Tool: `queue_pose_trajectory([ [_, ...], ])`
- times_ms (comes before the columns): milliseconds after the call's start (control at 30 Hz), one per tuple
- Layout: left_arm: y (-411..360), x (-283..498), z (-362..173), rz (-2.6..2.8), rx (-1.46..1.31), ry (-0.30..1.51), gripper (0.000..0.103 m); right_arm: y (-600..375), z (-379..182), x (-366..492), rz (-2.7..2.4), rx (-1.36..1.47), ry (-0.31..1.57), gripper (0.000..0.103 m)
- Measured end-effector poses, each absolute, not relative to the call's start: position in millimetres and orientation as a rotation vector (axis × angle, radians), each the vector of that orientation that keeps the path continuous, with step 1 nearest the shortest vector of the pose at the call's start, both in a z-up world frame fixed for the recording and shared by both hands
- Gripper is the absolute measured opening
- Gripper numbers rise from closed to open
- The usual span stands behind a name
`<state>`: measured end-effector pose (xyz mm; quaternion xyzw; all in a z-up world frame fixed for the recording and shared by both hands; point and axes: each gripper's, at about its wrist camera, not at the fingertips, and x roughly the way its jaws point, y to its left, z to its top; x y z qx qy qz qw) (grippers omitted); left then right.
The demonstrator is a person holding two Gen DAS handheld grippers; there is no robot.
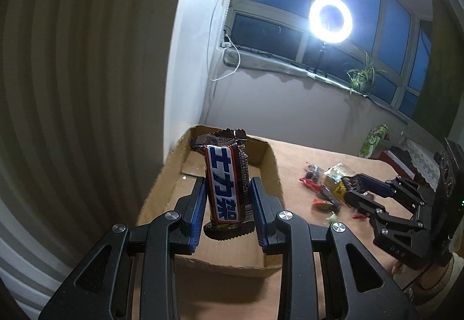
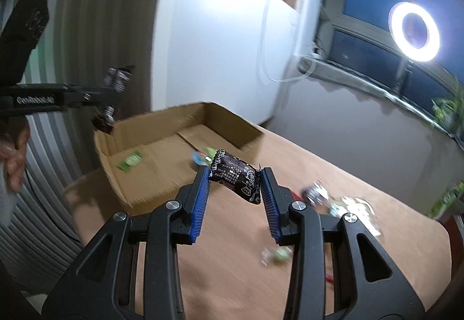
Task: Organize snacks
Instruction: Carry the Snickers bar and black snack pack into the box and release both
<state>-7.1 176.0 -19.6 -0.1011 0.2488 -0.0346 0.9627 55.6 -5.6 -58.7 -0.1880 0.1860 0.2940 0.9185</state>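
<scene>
The left gripper (image 1: pixel 227 198) clamps a glossy bar (image 1: pixel 227 183) upright over the cardboard box (image 1: pixel 269 154). Only the right view shows green packets (image 2: pixel 130 161) inside, and the right gripper (image 2: pixel 235 179) pinching a crinkled black packet (image 2: pixel 235 179).

ring light (image 1: pixel 330 19) lit | plant (image 1: pixel 361 76) on sill | curtain (image 1: pixel 72 73) left

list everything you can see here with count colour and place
bar: 1, brown with blue lettering on white, upright in left claw above the box
packet: 1, black with white print, in right claw above the table
box: 1, brown cardboard, open, on table's left end
snacks in box: a few, green and blue, on its floor
loose snacks: several, mixed colours, on table right of box
table: 1, light brown
ring light: 1, white, lit, by window
plant: 1, green, on sill
left claw: 1, black with blue pads
right claw: 1, black with blue pads
</scene>
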Motion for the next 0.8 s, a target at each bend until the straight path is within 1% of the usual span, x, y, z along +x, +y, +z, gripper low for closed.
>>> queue_pose_trajectory([
  [167,181,6,-25,-0.09,-0.206,0.512,0.028,30,-60,64,0.656,-0.417,0.367,0.037],
  [500,191,29,-48,-0.094,-0.218,0.568,0.029,69,-64,99,0.702,-0.443,0.36,0.038],
  [533,192,31,-51,-0.086,-0.216,0.575,0.029,72,-65,102,0.707,-0.445,0.366,0.038],
  [567,192,32,-52,-0.079,-0.212,0.579,0.03,78,-69,108,0.713,-0.458,0.386,0.045],
  [600,192,33,-54,-0.071,-0.21,0.584,0.036,79,-71,109,0.708,-0.464,0.386,0.052],
  [633,193,32,-56,-0.061,-0.209,0.586,0.043,79,-73,110,0.703,-0.463,0.379,0.053],
  [667,193,32,-57,-0.054,-0.21,0.583,0.058,78,-73,110,0.701,-0.46,0.375,0.055],
  [700,194,30,-57,-0.047,-0.212,0.577,0.068,75,-74,110,0.695,-0.452,0.375,0.057],
  [733,194,26,-57,-0.041,-0.213,0.57,0.07,74,-74,110,0.692,-0.449,0.377,0.058],
  [800,193,23,-57,-0.041,-0.213,0.571,0.07,66,-75,107,0.678,-0.435,0.377,0.058],
])
